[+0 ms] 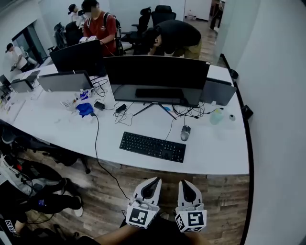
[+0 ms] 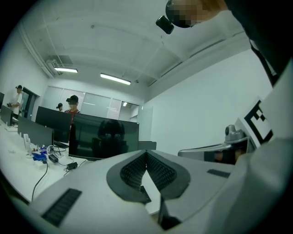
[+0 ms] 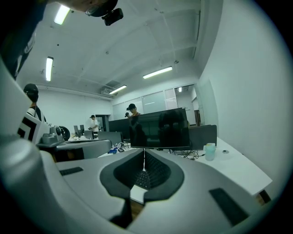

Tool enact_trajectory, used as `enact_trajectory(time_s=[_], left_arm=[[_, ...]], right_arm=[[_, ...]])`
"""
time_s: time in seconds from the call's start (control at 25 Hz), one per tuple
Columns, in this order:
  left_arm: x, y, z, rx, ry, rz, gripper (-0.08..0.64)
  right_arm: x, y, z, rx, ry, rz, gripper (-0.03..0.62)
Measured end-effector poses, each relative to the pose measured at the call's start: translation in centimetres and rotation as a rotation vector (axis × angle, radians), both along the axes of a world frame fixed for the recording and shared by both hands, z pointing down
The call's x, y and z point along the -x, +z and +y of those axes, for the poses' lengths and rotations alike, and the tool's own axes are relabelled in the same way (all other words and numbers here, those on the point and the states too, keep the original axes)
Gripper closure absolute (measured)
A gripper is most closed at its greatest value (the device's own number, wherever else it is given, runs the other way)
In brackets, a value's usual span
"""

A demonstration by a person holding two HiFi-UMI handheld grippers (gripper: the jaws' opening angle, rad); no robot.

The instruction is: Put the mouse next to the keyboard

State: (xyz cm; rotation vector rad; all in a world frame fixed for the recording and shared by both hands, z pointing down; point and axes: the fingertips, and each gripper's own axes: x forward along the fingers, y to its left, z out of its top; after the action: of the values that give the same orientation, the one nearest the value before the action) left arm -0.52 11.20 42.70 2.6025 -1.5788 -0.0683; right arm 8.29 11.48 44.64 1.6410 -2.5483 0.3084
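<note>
The desk (image 1: pixel 220 153) is taken in whole only by the head view, and only there is the mouse (image 1: pixel 185 132) seen. It is set on the white top just beside the right end of the keyboard (image 1: pixel 152 146), a little behind that corner and apart from it, with its cable run back toward the monitor (image 1: pixel 157 79).

The left gripper (image 1: pixel 156 180) and the right gripper (image 1: pixel 184 183) are held side by side low in that view, over the wooden floor (image 1: pixel 224 206) and short of the desk's near edge, well apart from the mouse.

In the left gripper view, the left gripper (image 2: pixel 146 155) is seen with its ribbed pads brought together at the tips and nothing caught between them. The monitor (image 2: pixel 106 137) is seen dark beyond, and a person in a cap (image 2: pixel 72 103) is seen behind it.

In the right gripper view, the right gripper (image 3: pixel 144 155) is likewise seen closed on nothing. The monitor (image 3: pixel 160 130) is met head-on, and a pale cup (image 3: pixel 210 151) is picked out on the desk to its right, a thing not shown by the left gripper view. In the head view, that cup (image 1: pixel 216 116) is placed behind and to the right of the mouse.

Around the monitor stand, a tangle of black cables (image 1: pixel 189 111) is spread. A blue object (image 1: pixel 85 109) is seen farther left, and one black cable (image 1: pixel 98 143) is draped over the near edge to the floor. Behind the desk, office chairs (image 1: pixel 162 13) are ranged and people are gathered.
</note>
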Motion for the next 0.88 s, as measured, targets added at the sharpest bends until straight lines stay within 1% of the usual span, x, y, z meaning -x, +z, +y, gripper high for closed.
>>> enact_trajectory(time_s=[0.16, 0.32, 0.48, 0.56, 0.68, 0.76, 0.88], left_arm=[[2.0, -0.2, -5.1, -0.017, 0.028, -0.012, 0.546], [4.5, 0.0, -10.7, -0.007, 0.055, -0.008, 0.546], [6.5, 0.4, -15.1, -0.052, 0.099, -0.060, 0.546], [7.2, 1.2, -16.8, -0.030, 0.118, -0.065, 0.546], [7.6, 2.4, -19.0, 0.022, 0.139, -0.051, 0.546], [7.2, 2.7, -20.1, 0.036, 0.150, -0.029, 0.546], [6.1, 3.7, -21.6, 0.079, 0.171, -0.012, 0.546]], right_arm=[[2.4, -0.1, -5.6, 0.024, 0.011, 0.023, 0.575], [4.2, -0.5, -11.1, 0.037, 0.048, 0.043, 0.575], [4.7, 0.3, -15.0, 0.071, 0.116, 0.056, 0.575], [4.7, 1.1, -16.3, 0.094, 0.143, 0.060, 0.575], [4.8, 2.5, -18.3, 0.135, 0.164, 0.069, 0.575], [4.5, 3.5, -19.5, 0.163, 0.179, 0.075, 0.575], [3.5, 4.9, -21.2, 0.197, 0.208, 0.084, 0.575]])
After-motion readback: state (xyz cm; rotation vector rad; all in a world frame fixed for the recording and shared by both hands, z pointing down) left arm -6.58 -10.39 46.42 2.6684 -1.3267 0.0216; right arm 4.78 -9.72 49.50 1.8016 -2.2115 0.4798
